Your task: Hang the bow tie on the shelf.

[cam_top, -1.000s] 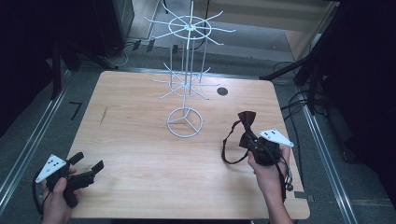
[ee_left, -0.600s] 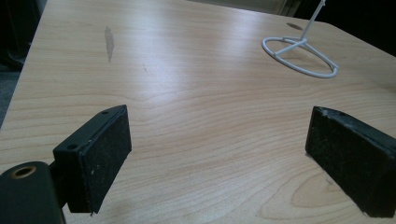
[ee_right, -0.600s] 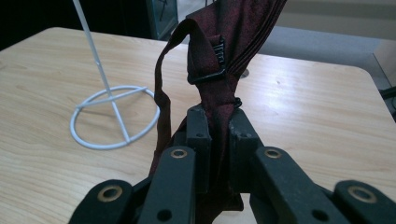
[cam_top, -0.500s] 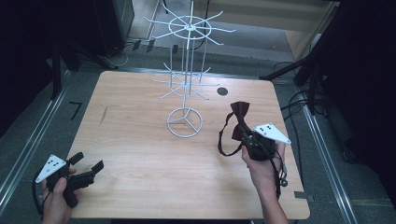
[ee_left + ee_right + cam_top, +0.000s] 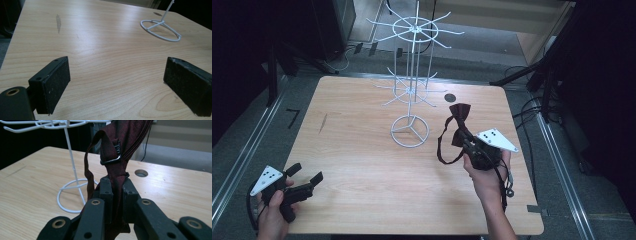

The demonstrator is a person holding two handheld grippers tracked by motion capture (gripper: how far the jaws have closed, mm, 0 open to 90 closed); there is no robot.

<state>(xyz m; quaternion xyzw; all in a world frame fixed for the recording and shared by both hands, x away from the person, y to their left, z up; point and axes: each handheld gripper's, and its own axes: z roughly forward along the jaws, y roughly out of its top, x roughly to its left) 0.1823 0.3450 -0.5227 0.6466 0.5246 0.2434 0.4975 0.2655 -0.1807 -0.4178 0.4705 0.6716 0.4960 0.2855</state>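
A dark red bow tie (image 5: 459, 125) with a looped strap is lifted above the right half of the wooden table (image 5: 362, 165). My right gripper (image 5: 467, 141) is shut on its middle; in the right gripper view the cloth (image 5: 117, 157) rises from between the closed jaws, a black clasp on it. A white wire display stand (image 5: 411, 90) with hook arms at two heights stands at the table's middle back, its ring base (image 5: 72, 195) just left of the tie. My left gripper (image 5: 306, 176) rests at the front left corner, open, nothing between its pads (image 5: 53, 82).
A round cable hole (image 5: 450, 97) sits in the tabletop behind the tie. Metal rails run along both sides of the table on the floor. Cables and dark equipment lie to the right and at the back left.
My right gripper has carried the bow tie upward and a little toward the stand. The left gripper has stayed where it was.
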